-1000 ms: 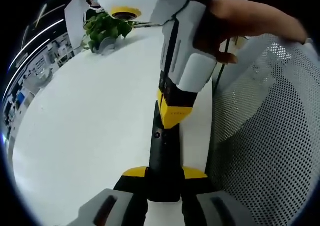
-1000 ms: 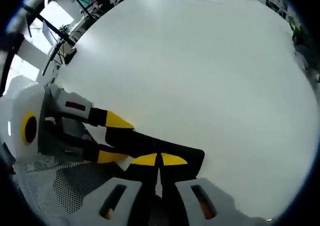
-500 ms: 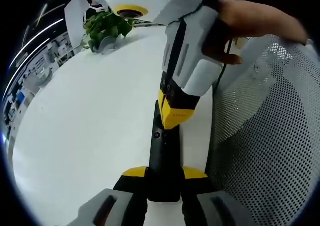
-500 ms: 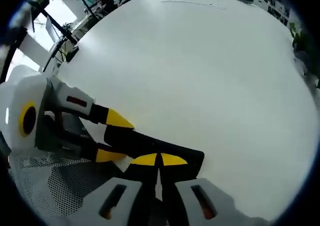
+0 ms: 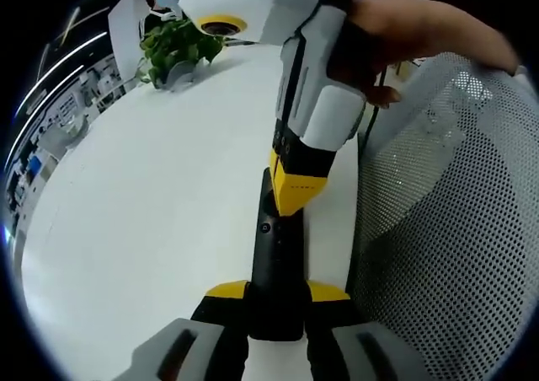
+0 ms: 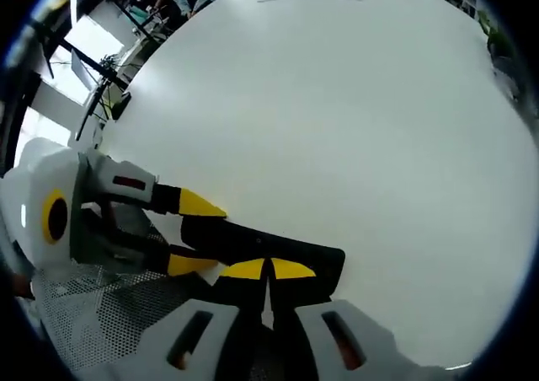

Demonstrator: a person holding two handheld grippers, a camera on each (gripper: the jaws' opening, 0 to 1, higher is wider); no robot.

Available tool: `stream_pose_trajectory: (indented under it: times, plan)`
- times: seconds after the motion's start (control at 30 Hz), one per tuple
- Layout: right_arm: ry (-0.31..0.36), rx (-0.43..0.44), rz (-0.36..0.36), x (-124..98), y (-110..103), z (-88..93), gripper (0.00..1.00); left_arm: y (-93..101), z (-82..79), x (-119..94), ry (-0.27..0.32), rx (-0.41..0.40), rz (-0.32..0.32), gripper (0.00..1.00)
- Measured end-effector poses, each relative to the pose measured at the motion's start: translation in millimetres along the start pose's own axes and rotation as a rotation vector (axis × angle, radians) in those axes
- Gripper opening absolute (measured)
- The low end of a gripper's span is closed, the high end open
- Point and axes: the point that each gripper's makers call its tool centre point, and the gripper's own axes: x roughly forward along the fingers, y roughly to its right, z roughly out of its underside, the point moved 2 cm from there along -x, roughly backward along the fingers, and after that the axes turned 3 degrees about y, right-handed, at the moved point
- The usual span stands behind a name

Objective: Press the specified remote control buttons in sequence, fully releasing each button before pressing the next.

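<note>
A slim black remote (image 5: 271, 246) lies lengthwise between my left gripper's (image 5: 276, 291) yellow-tipped jaws, which are shut on its near end. From above, a hand brings in my right gripper (image 5: 295, 197); its yellow tips are shut together and rest on the remote's upper face, just beyond a small round button. In the right gripper view the shut right gripper (image 6: 268, 269) sits on the remote (image 6: 286, 248). The left gripper (image 6: 192, 233) clamps the remote's other end from the left. The buttons under the tips are hidden.
The white table (image 5: 152, 195) spreads wide to the left and ahead. A potted green plant (image 5: 177, 48) stands at its far edge. A white mesh chair back (image 5: 446, 229) runs close along the right side. Desks and people show beyond the table's far edge (image 6: 168, 2).
The right gripper's body has swayed slightly above the remote, and its tips stay on the same spot. The left gripper keeps its hold.
</note>
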Motion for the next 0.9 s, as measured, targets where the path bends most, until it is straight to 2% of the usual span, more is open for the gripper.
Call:
stream_pose_trajectory:
  times: [0.3, 0.47, 0.6, 0.8, 0.9]
  plan:
    - [-0.058, 0.037, 0.005, -1.9, 3.0, 8.7, 0.0, 0.0, 0.2, -0.2, 0.011, 0.002, 0.001, 0.24]
    - [-0.065, 0.054, 0.044, -5.9, 10.4, 10.4, 0.0, -0.2, 0.5, 0.2, 0.014, 0.007, 0.003, 0.24]
    - [-0.073, 0.136, 0.033, -6.0, 14.2, 13.4, 0.0, -0.1, 0.3, 0.0, 0.016, 0.005, 0.002, 0.24]
    - [-0.068, 0.123, 0.011, -3.7, 7.4, 13.5, 0.0, -0.2, 0.4, 0.1, 0.01, 0.003, 0.0, 0.24]
    - [-0.072, 0.097, 0.029, -3.1, 6.7, 12.8, 0.0, -0.4, 0.5, 0.1, 0.012, 0.001, 0.001, 0.24]
